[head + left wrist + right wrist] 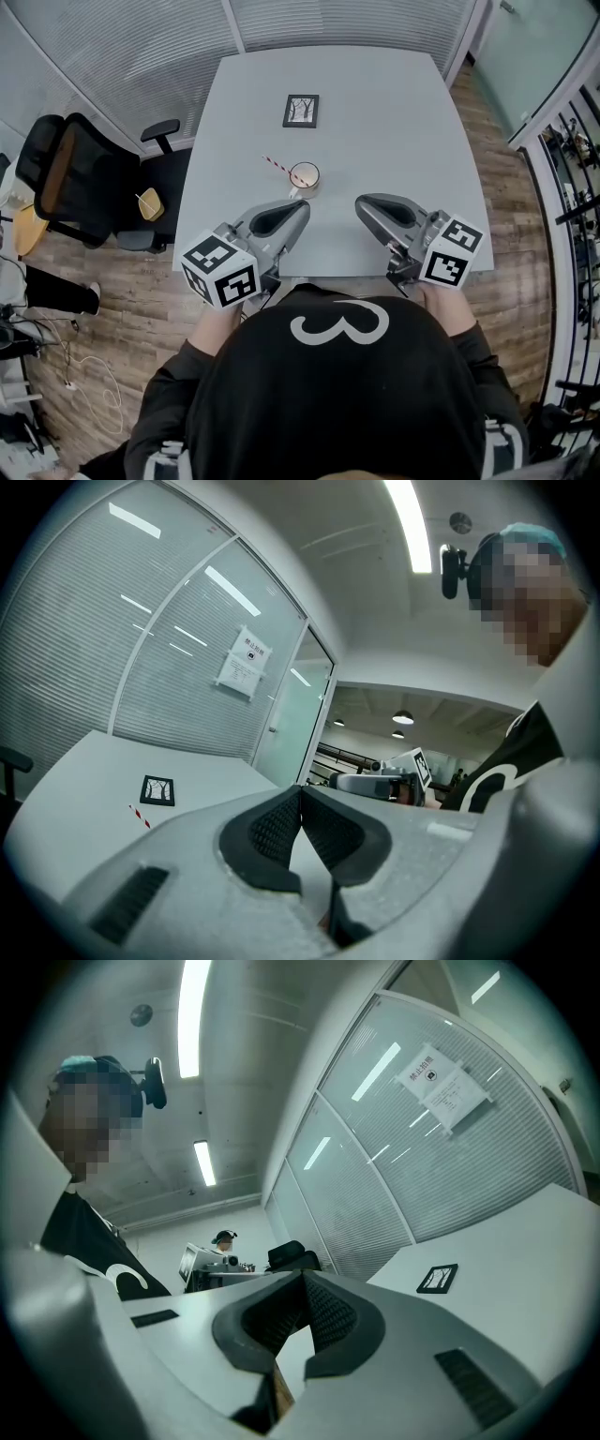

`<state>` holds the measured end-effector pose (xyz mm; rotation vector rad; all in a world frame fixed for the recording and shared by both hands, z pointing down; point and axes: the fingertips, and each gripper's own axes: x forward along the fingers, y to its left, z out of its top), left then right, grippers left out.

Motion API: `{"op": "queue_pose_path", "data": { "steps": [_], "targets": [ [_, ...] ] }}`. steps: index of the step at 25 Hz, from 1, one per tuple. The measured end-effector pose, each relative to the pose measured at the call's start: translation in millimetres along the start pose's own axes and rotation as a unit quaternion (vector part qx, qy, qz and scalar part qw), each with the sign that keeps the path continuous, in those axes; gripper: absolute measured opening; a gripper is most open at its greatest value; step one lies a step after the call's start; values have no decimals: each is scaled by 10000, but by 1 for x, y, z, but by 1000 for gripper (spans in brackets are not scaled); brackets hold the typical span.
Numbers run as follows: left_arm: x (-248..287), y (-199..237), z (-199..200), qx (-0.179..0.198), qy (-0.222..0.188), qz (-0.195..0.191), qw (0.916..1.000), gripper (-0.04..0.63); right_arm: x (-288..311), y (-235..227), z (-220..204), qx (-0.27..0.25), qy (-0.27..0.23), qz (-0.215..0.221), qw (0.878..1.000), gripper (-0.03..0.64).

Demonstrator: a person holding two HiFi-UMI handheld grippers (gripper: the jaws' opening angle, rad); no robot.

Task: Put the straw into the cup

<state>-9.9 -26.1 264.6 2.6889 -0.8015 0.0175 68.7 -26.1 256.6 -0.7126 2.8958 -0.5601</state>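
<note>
A small white cup (305, 175) stands near the middle of the grey table (394, 122). A red-and-white striped straw (277, 165) leans out of it toward the upper left. In the head view my left gripper (304, 207) hangs just in front of the cup, shut with nothing between its jaws. My right gripper (360, 201) is level with it, off to the cup's right, also shut and empty. In the left gripper view the jaws (300, 790) meet at the tips, and a bit of the straw (139, 816) shows at the left. The right gripper view shows jaws (302, 1277) touching.
A black framed marker card (301, 110) lies on the table beyond the cup; it also shows as the card (157, 790) and the card (437, 1278). A black office chair (75, 178) stands left of the table. Glass walls with blinds enclose the far side.
</note>
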Motion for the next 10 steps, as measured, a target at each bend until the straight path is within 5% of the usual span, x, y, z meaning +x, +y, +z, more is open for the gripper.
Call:
{"op": "queue_pose_path", "data": {
  "steps": [10],
  "targets": [
    [4, -11, 1, 79, -34, -16, 10000, 17, -11, 5, 2, -107, 0, 5, 9999, 14]
  ]
}}
